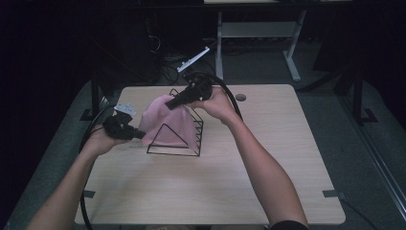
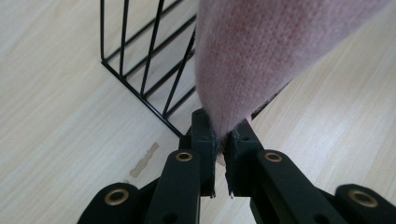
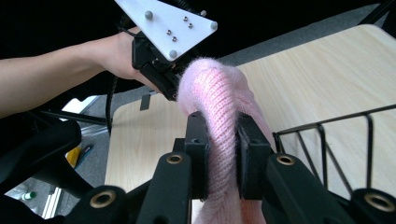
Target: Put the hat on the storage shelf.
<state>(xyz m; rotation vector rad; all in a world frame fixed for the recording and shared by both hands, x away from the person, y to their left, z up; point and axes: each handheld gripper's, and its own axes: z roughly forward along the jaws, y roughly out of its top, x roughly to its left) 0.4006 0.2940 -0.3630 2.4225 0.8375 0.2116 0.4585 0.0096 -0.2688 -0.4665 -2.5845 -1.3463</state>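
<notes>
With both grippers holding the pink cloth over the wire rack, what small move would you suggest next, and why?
Probably lower both a little further: the left gripper and right gripper are clamped on the pink cloth, which drapes over the wire rack.

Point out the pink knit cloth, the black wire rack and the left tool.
pink knit cloth (image 1: 165, 122), high view, on its draped front face.
black wire rack (image 1: 173, 154), high view, on its front bottom wire.
left tool (image 2: 220, 140), left gripper view, between its fingertips.

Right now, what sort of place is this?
Probably a lab or workshop: a bare wooden table on grey carpet, cables on the floor behind it, and a white-legged desk frame beyond.
</notes>
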